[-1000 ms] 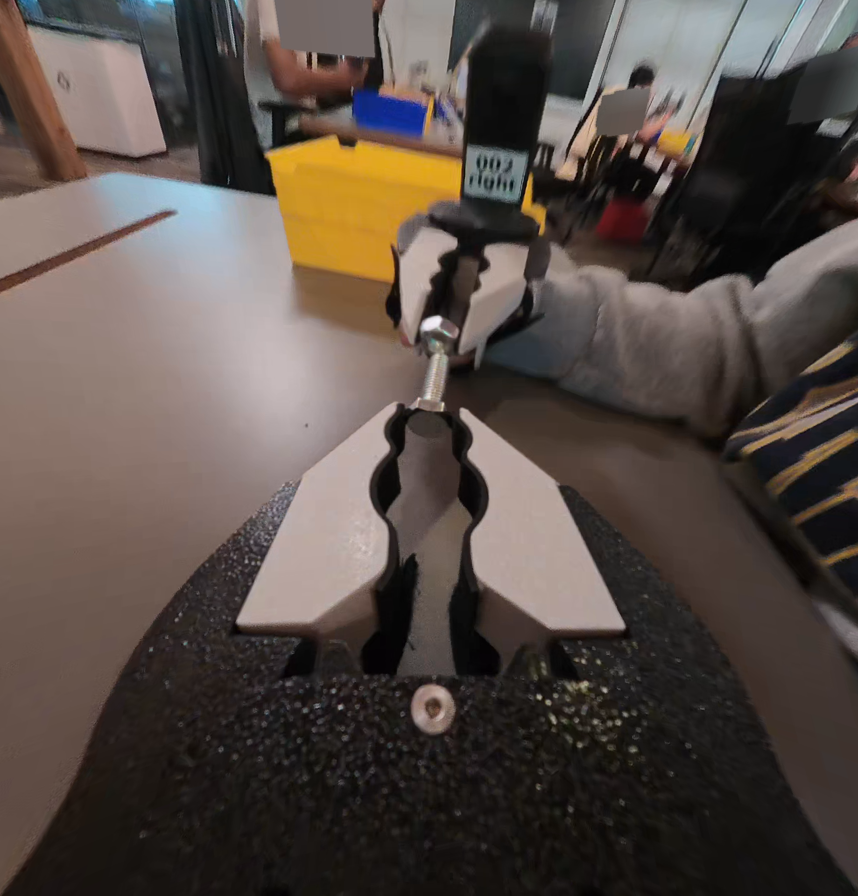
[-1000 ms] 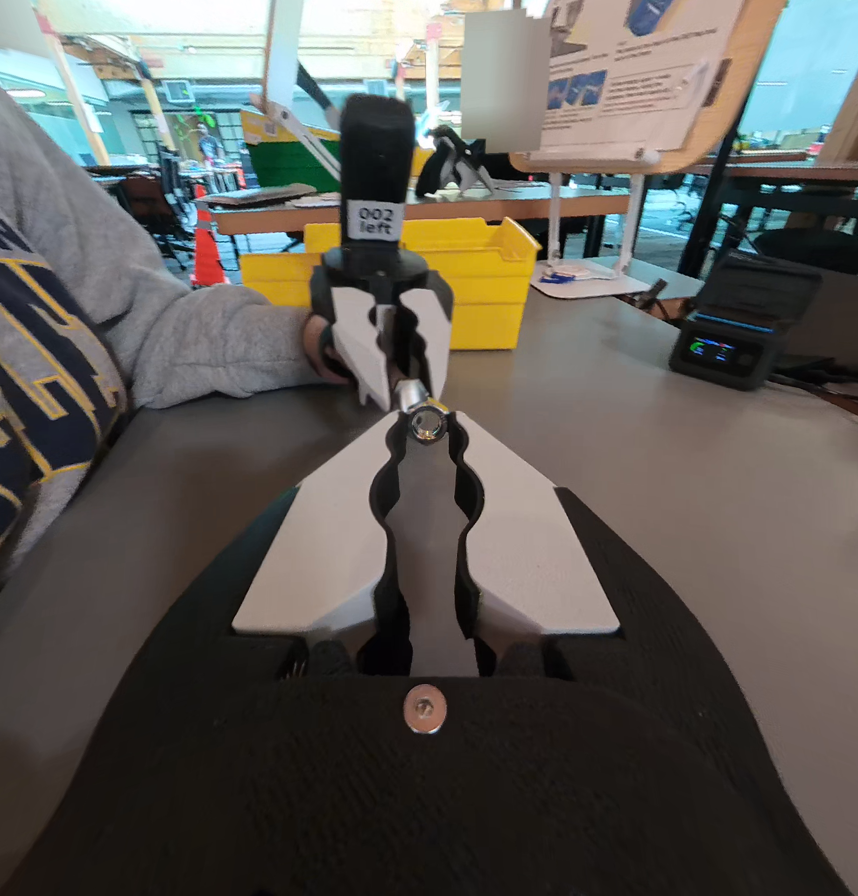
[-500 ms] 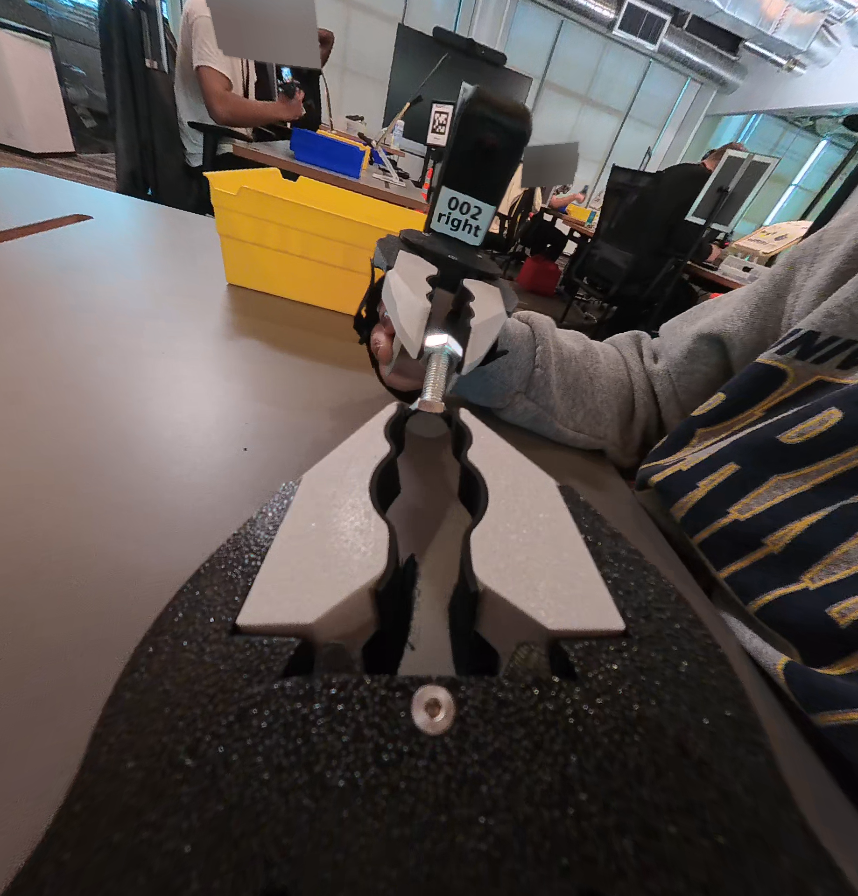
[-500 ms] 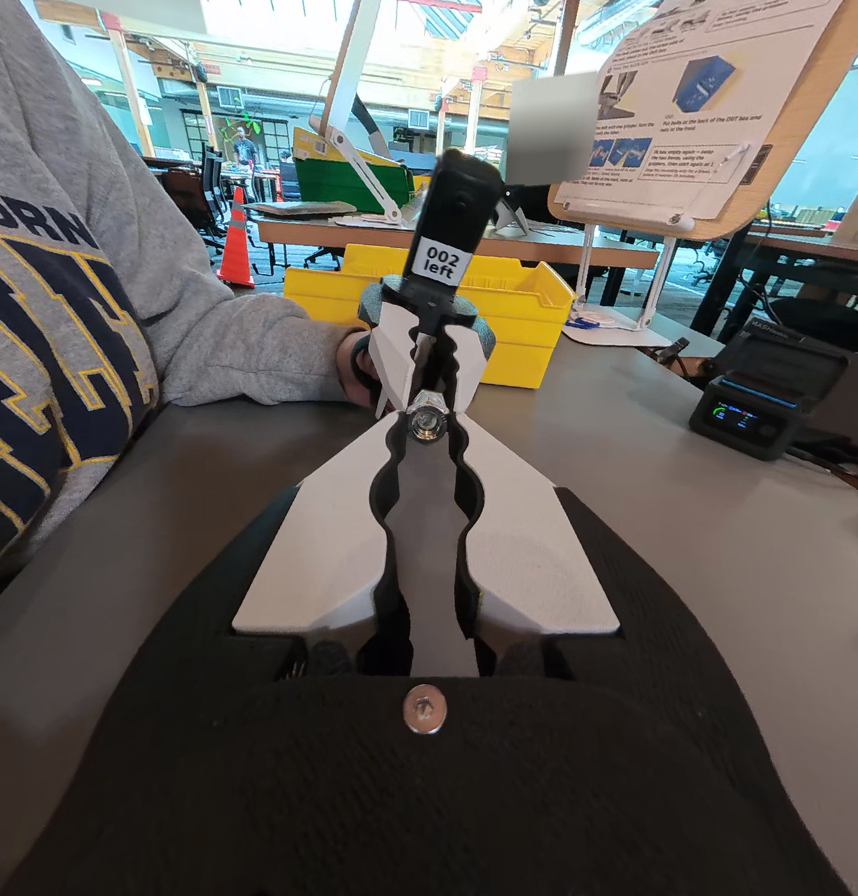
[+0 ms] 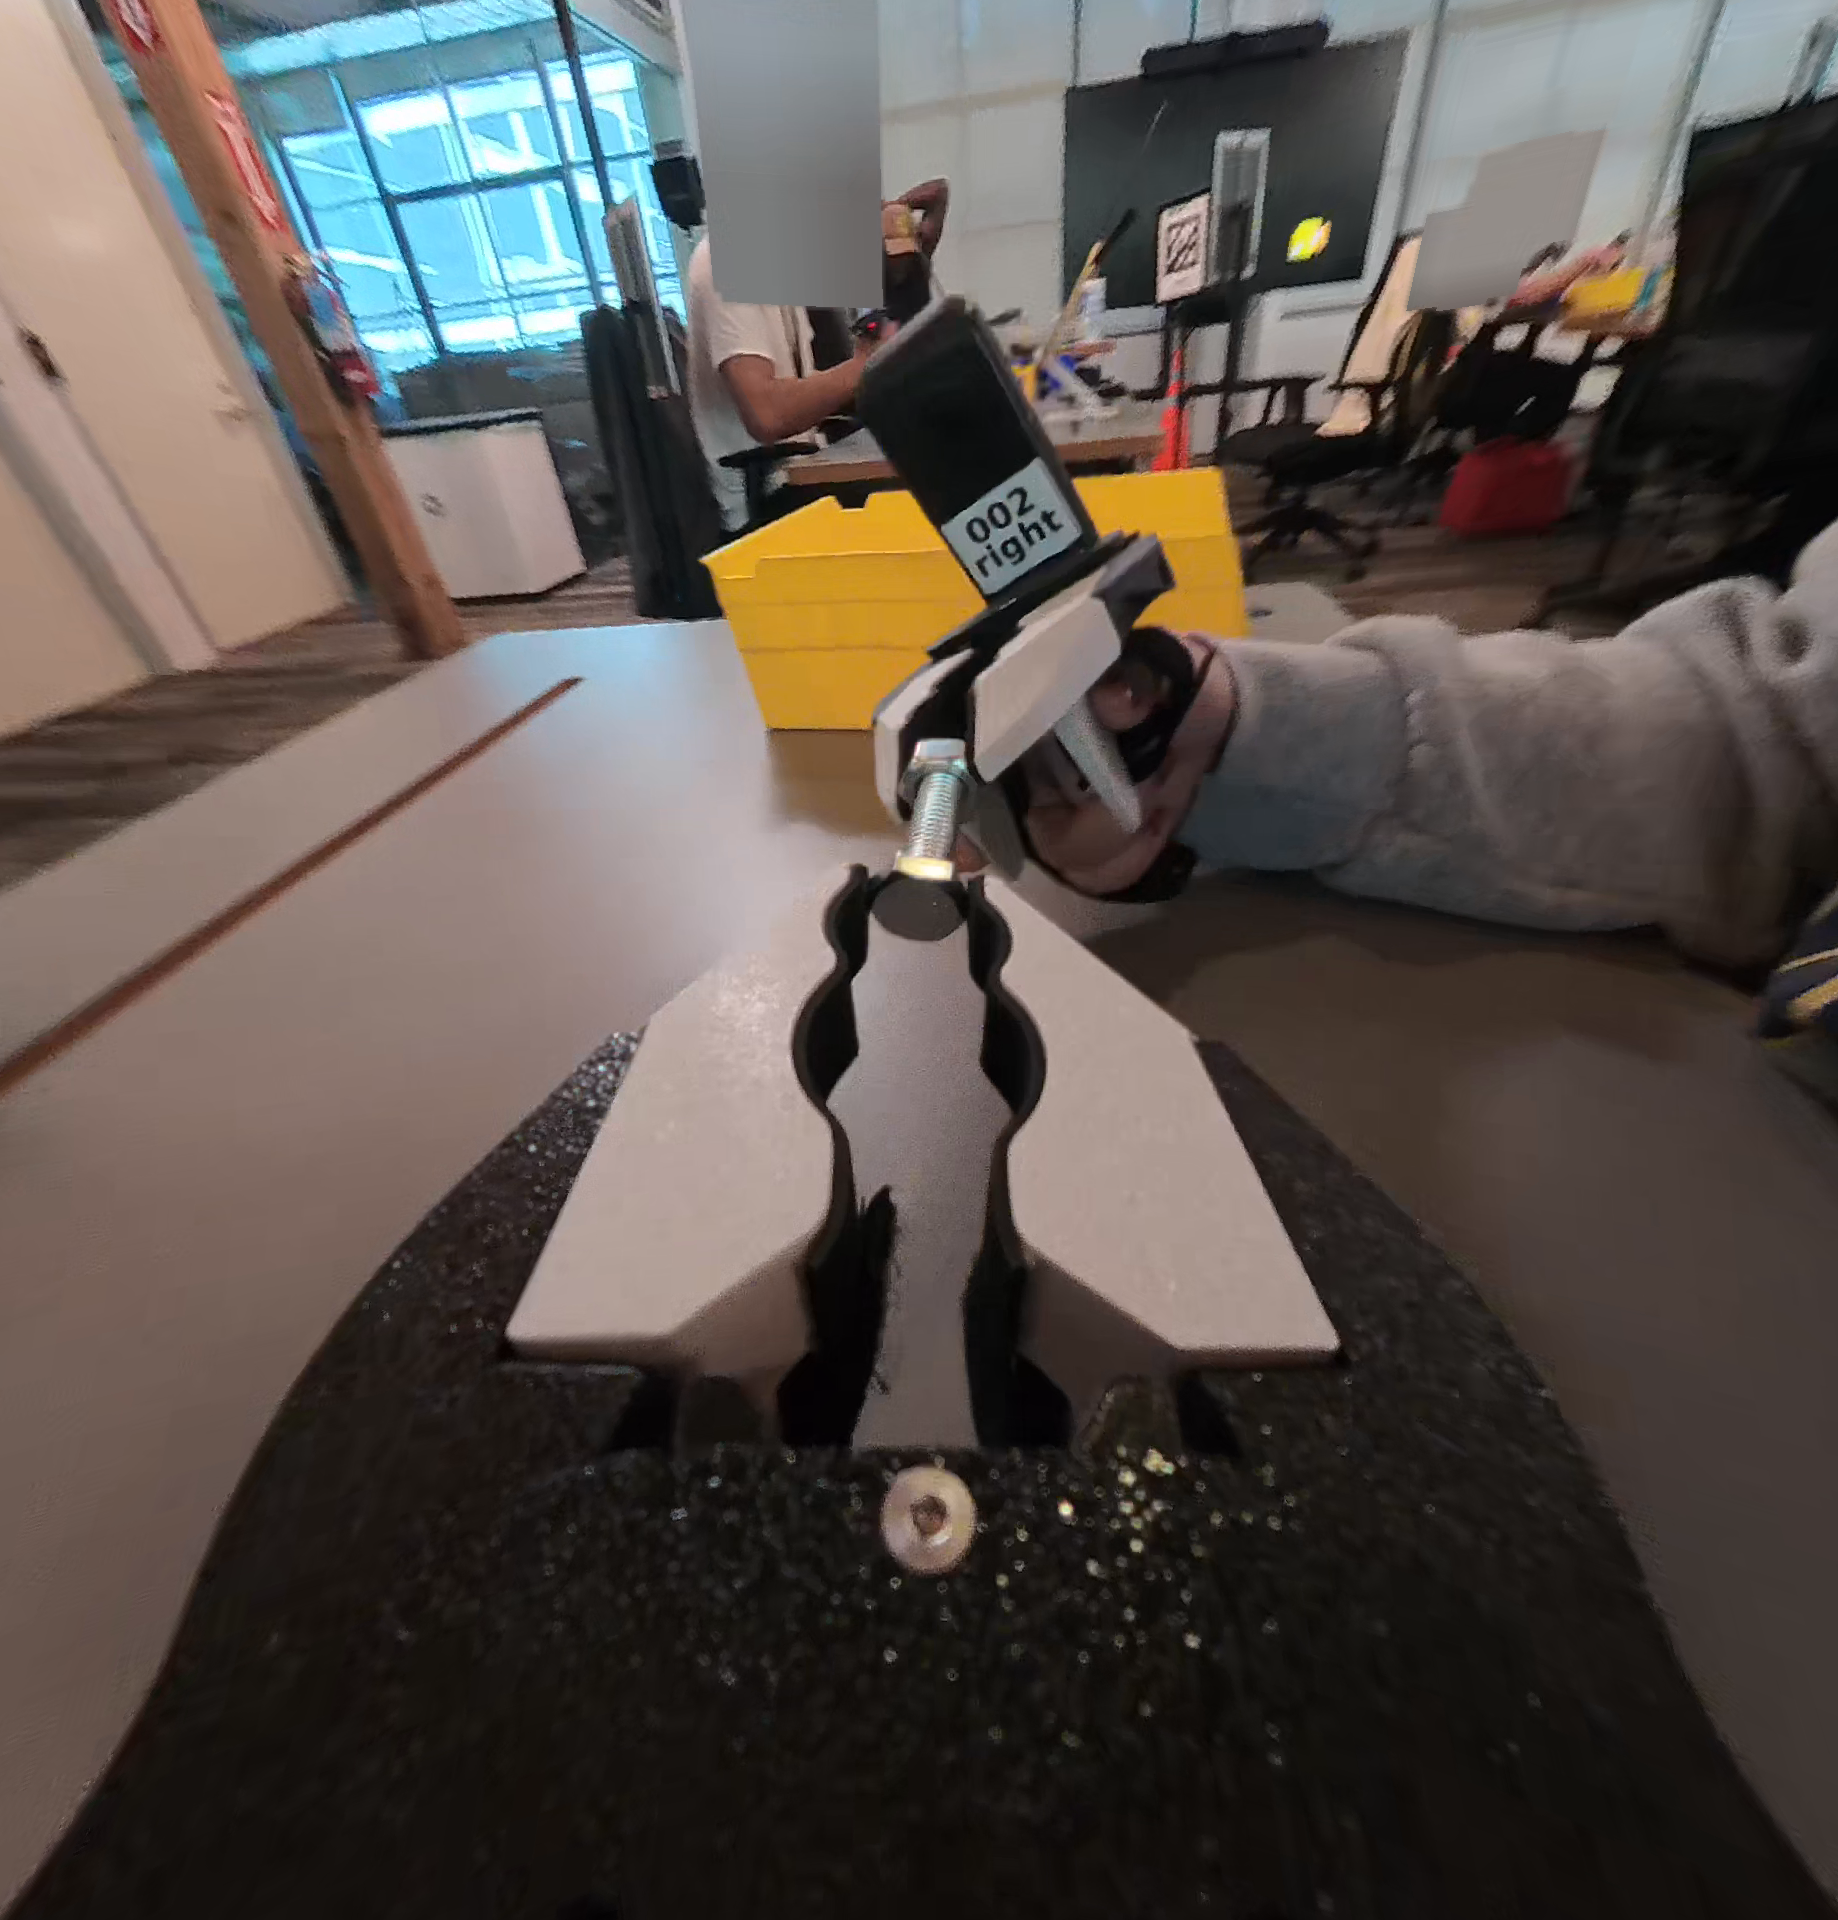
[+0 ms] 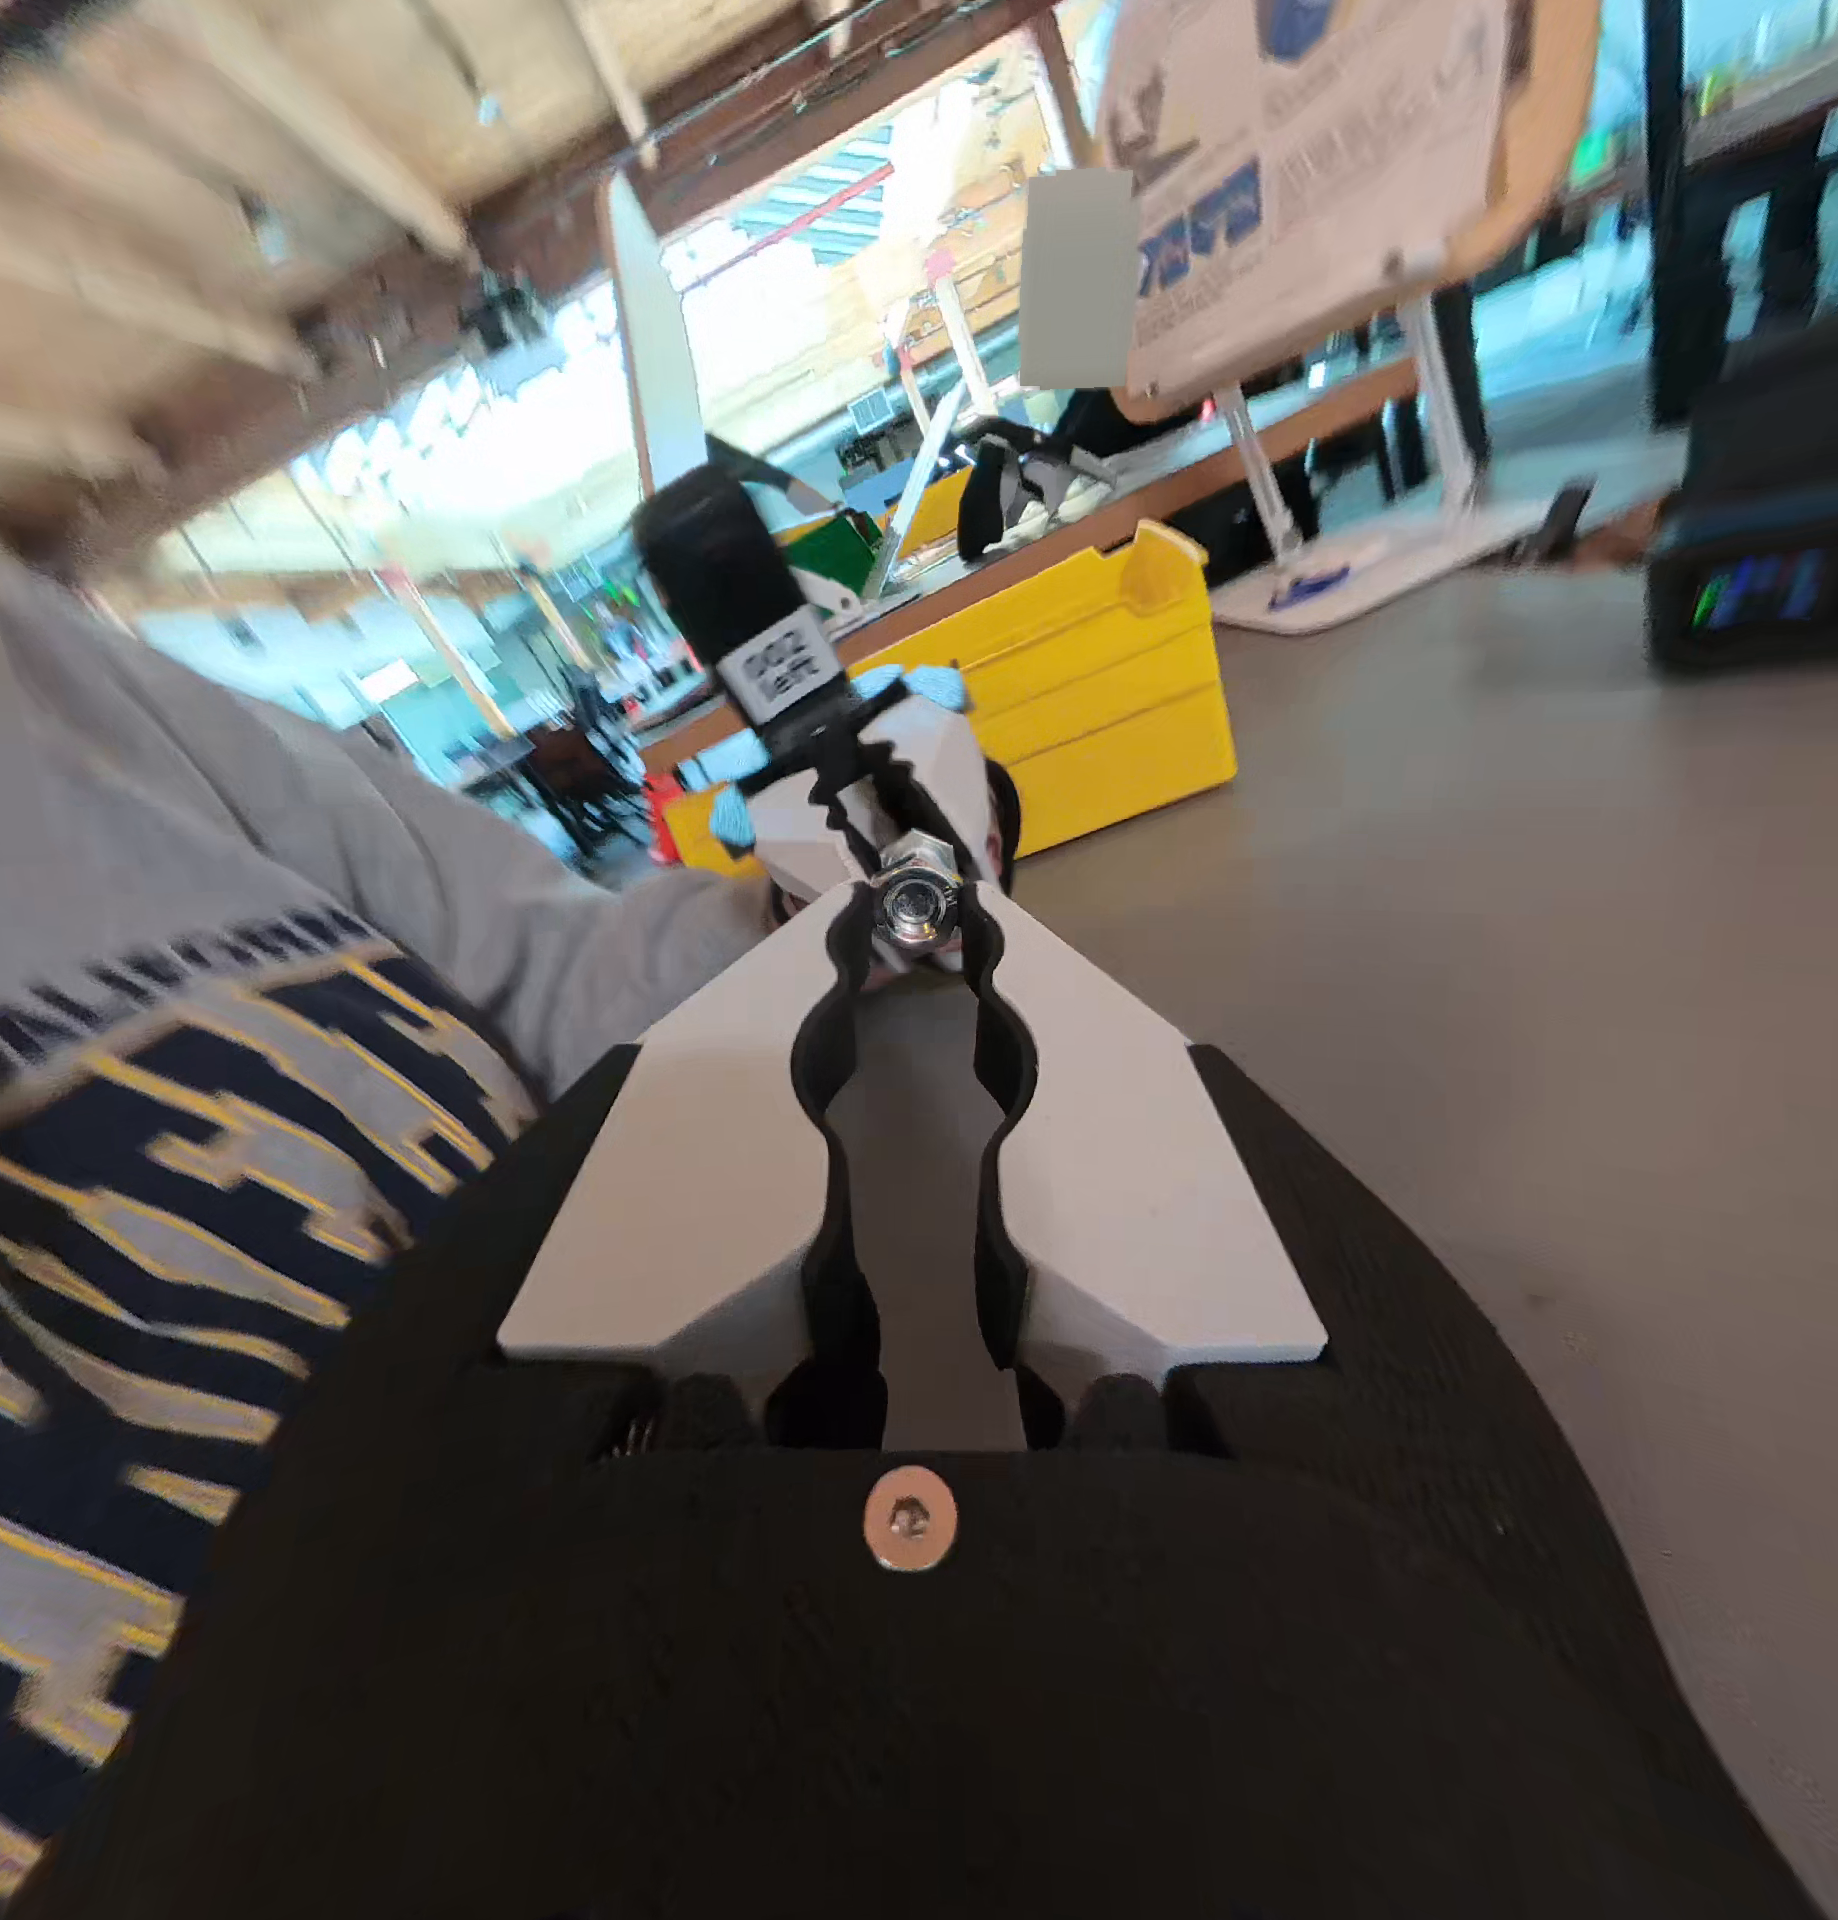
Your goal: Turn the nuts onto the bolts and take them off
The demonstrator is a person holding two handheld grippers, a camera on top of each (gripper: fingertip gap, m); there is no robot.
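Note:
A silver bolt (image 5: 934, 810) with a nut (image 5: 936, 761) on its thread is held in the air between both grippers, above the grey table (image 5: 375, 935). My left gripper (image 5: 920, 896) is shut on the bolt's hex head at its fingertips. My right gripper (image 5: 946, 774) faces it, tilted, and is shut on the nut. In the right wrist view my right gripper (image 6: 913, 914) clamps the nut (image 6: 943, 928), with the bolt's end showing in its middle. The left gripper (image 6: 889, 831) is just behind it. That view is blurred by motion.
A yellow bin (image 5: 842, 623) stands on the table behind the grippers; it also shows in the right wrist view (image 6: 1102, 707). A black device with a lit screen (image 6: 1767, 603) sits at the far right. The person's grey sleeve (image 5: 1517, 748) rests on the table. Less than 4 cm separates the two grippers' tips.
The right gripper has rolled with the nut; in the left wrist view its top now leans left. Both views have swung and tilted. Both grips hold as before.

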